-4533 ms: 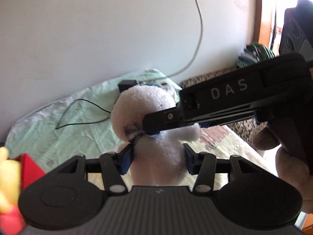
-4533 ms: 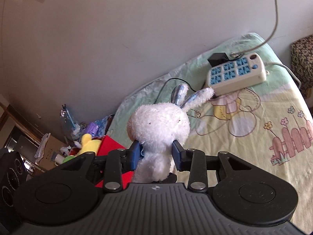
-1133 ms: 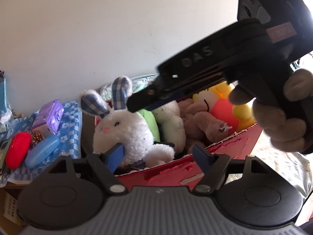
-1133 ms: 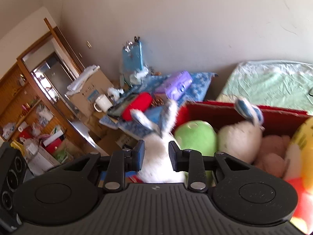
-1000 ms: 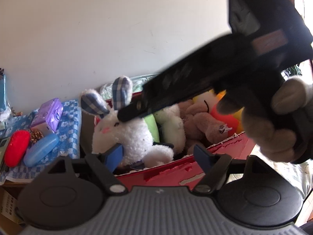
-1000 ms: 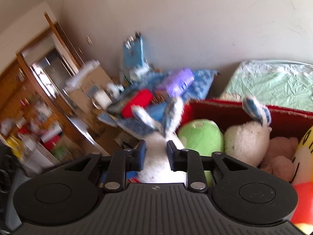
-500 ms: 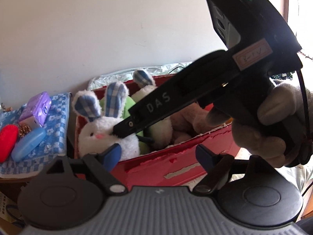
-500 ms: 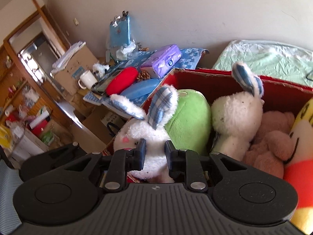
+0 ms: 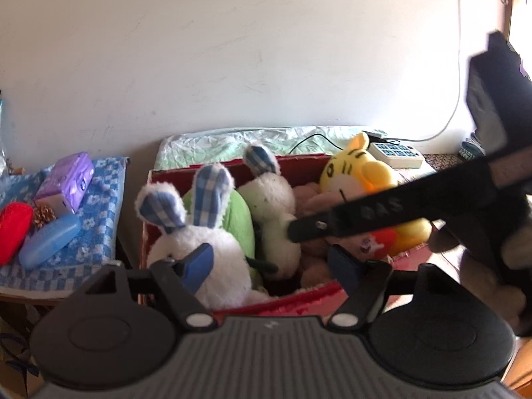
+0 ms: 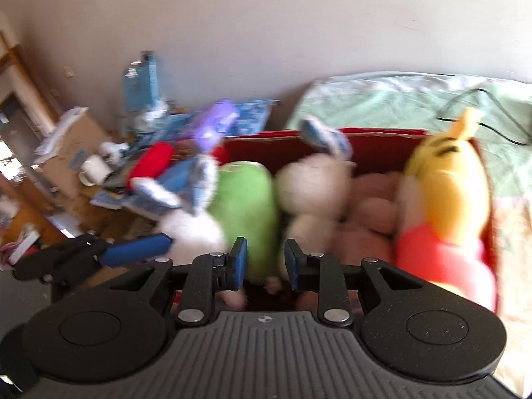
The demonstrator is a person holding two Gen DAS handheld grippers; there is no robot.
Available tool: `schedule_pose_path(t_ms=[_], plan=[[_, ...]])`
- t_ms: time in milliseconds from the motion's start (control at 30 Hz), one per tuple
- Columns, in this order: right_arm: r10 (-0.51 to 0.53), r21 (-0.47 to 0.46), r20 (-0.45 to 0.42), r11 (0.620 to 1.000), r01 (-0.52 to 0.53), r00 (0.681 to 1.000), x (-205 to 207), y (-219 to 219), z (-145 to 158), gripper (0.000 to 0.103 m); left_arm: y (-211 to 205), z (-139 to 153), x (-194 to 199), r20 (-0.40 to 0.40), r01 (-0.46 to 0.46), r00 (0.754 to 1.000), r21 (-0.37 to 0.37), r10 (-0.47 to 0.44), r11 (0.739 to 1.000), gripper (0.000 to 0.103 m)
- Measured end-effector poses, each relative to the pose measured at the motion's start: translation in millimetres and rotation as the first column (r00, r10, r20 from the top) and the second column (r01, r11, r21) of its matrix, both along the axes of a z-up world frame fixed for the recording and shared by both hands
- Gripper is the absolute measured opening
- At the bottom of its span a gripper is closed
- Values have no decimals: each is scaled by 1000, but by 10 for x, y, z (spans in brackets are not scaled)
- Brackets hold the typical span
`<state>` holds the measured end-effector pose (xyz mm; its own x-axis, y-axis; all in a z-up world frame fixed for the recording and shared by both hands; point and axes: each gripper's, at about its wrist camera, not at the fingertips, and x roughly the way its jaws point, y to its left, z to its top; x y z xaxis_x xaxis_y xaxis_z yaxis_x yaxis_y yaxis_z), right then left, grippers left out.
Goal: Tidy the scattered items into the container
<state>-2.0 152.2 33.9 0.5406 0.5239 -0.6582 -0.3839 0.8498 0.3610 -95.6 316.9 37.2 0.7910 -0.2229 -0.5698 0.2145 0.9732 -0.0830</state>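
A red box [image 9: 299, 299] holds several plush toys. The white bunny with blue checked ears [image 9: 202, 249] sits at the box's left end, beside a green plush [image 9: 239, 216], a second white bunny [image 9: 272, 199], brown plush and a yellow tiger [image 9: 359, 169]. My left gripper [image 9: 269, 262] is open above the box's near wall, its left pad against the bunny. My right gripper [image 10: 264, 264] is open and empty above the box [image 10: 365, 139], with the bunny [image 10: 189, 229] to its left. Its black body [image 9: 399, 212] crosses the left wrist view. The right wrist view is blurred.
A blue checked cloth [image 9: 99, 199] left of the box carries a purple pack [image 9: 66, 179], a blue case [image 9: 50, 239] and a red case [image 9: 13, 229]. A bed with a green sheet [image 9: 232, 143] and a power strip [image 9: 395, 154] lies behind. Cartons and a mug [image 10: 96, 169] stand at the left.
The bunny was carried from the bed to the box and set in its left end. My right gripper has let go of it and drawn back to the right.
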Motion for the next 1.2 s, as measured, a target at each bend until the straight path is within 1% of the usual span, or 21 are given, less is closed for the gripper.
schedule_pose_path(t_ms=[67,133,300,367,400,433,500,633,700,767,833,900,1000,1067,1200], plan=[[-41,-5,3,999,41,999,-25,-62,32,26,-12,22,40,-9,-16,1000,9,16,1000,77],[-72,-14,15,997,72,997,-68,-111,67,27,-19,45,77,-22,-28,999,12,28,1000,80],[-110,-40,31,993,112,993,-132,-201,166,30,-56,153,151,-19,-55,998,33,55,998,80],[-136,-46,22,989,137,990,-153,-239,214,36,-81,213,188,-21,-72,997,49,73,996,83],[-150,-49,20,987,150,989,-173,-252,242,37,-102,237,220,-32,-82,996,67,84,994,89],[-160,-50,22,986,161,987,-191,-271,267,39,-128,253,257,-47,-91,994,91,95,992,92],[-171,-51,35,984,173,985,-241,-301,316,42,-173,283,306,-63,-105,992,120,113,987,92],[-199,-61,62,977,202,978,-300,-369,401,45,-222,340,341,-93,-113,988,108,123,988,94],[-221,-72,69,971,226,973,-310,-429,427,50,-248,366,356,-107,-130,984,110,142,985,97],[-243,-87,74,965,249,967,-312,-492,435,60,-279,393,375,-114,-161,978,121,175,980,99],[-256,-101,75,960,263,964,-319,-550,439,62,-321,416,395,-121,-199,969,137,215,970,100],[-245,-99,74,963,251,967,-328,-599,437,62,-376,429,395,-125,-234,959,150,253,961,101],[-232,-110,71,965,239,970,-322,-643,435,66,-468,430,406,-149,-271,944,158,294,950,102],[-230,-122,68,964,237,971,-312,-676,434,73,-523,430,408,-164,-300,931,162,326,940,102],[-207,-121,49,970,211,977,-306,-780,436,77,-639,434,415,-176,-371,898,194,404,908,102]])
